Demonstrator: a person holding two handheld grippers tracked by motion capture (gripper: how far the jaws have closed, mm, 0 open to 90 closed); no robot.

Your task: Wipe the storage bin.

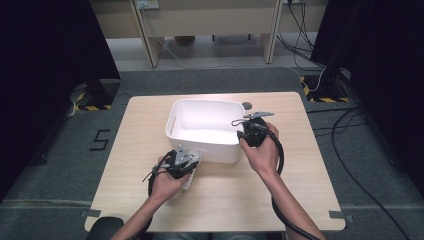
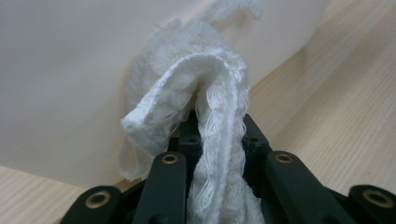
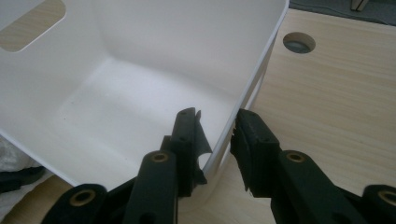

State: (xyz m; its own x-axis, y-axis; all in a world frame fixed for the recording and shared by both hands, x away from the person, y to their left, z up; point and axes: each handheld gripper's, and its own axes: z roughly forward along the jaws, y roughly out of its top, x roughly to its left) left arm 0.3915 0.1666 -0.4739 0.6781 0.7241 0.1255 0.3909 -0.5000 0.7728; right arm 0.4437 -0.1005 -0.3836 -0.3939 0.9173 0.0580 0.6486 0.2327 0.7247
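Left gripper [image 1: 187, 161] pinches one white knitted cloth [image 2: 205, 107] against the single white plastic bin [image 1: 176, 131], while right gripper [image 3: 219, 135] clamps its rim.

High view above the table [image 1: 300, 190] looking forward-down, both gripper views close, sharing the white bin [image 1: 200, 150].

Around your workspace

You have a light wooden table [image 1: 220, 210] with a round cable hole [image 1: 247, 105] near its far edge, grey carpet [image 1: 370, 175] marked with a black "5" [image 1: 100, 140], wooden furniture legs [image 1: 150, 45] beyond, and loose cables [image 1: 350, 125] at right.
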